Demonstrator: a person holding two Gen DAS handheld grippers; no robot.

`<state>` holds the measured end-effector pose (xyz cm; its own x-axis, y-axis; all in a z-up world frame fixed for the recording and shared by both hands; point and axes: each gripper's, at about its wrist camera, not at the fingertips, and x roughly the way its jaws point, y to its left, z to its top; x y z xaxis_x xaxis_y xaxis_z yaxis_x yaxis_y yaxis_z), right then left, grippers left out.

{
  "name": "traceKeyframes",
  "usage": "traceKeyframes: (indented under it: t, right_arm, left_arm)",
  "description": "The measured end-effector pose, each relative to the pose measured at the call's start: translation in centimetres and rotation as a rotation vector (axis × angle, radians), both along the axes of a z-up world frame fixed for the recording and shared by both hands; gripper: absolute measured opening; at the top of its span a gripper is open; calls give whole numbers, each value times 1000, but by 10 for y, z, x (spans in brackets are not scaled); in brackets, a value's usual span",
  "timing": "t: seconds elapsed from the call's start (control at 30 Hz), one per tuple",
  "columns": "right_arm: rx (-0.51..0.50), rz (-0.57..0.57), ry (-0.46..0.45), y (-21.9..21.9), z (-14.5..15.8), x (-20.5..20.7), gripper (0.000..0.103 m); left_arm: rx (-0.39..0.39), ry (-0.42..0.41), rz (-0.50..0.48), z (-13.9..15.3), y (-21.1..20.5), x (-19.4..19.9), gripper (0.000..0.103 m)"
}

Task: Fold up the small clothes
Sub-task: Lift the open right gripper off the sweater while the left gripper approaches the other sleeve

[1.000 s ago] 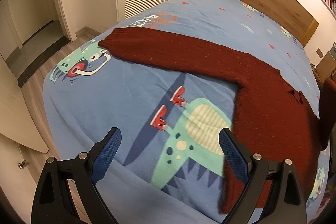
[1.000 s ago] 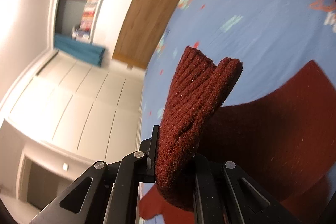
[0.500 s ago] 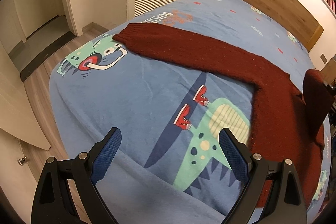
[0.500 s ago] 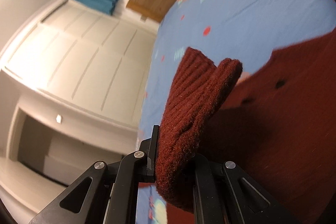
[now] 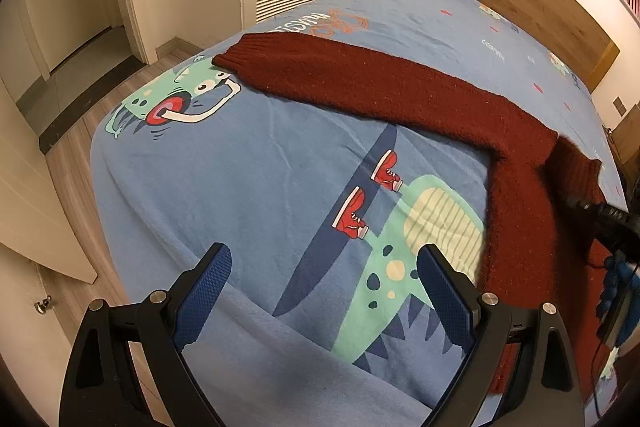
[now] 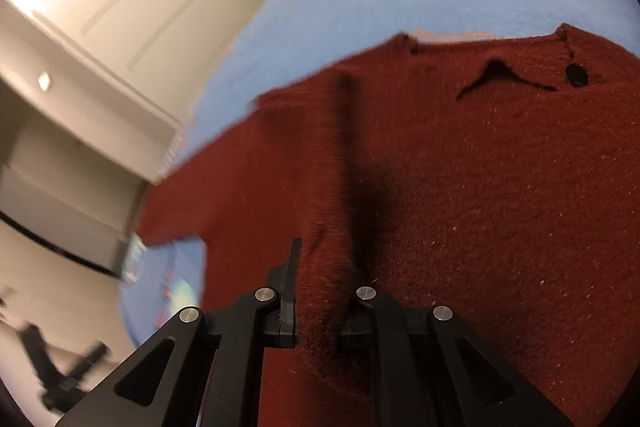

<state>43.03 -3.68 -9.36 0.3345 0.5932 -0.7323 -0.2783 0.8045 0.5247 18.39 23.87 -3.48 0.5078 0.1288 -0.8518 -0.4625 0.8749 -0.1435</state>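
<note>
Currently a dark red knitted sweater [image 5: 400, 95] lies spread on a bed [image 5: 260, 187] with a blue dinosaur-print cover, one sleeve being folded in.

Left of the sweater's body, the left gripper [image 5: 324, 291] hovers over bare cover with its blue pads spread wide and nothing between them, probably waiting to take its own side. Beyond it, the far sleeve [image 5: 304, 67] stretches out flat, away from the body, with its ribbed cuff near the bed's edge, not yet folded. At the right of the body, the right gripper [image 6: 320, 311] has its jaws nearly together, pinching the other sleeve's cuff [image 6: 324, 291]; they have just eased open slightly, yet the knit sits between them. That cuff is held low over the sweater's chest, apparently to lay the sleeve across it.
</note>
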Motion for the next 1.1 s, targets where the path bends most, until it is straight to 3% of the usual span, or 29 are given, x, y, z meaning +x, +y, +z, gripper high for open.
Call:
traceKeyframes:
  t: [0.13, 0.3, 0.4, 0.63, 0.8, 0.93, 1.1]
  right_arm:
    - [-82, 49, -12, 16, -8, -10, 19]
    - [-131, 80, -36, 36, -7, -23, 43]
    - [-179, 127, -74, 52, -3, -37, 49]
    - [-168, 208, -107, 69, 16, -61, 51]
    - [-205, 138, -190, 50, 41, -51, 51]
    - [-267, 67, -189, 44, 26, -39, 51]
    - [-350, 63, -157, 52, -4, -41, 52]
  left_arm:
    - [6, -5, -4, 2, -3, 1, 92]
    - [17, -20, -10, 6, -9, 2, 92]
    - [3, -35, -11, 7, -10, 3, 92]
    - [17, -55, -10, 14, -11, 7, 92]
    - [34, -43, -29, 18, -6, 16, 92]
    - [34, -44, -32, 14, -3, 20, 92]
    - [16, -32, -31, 4, 5, 27, 92]
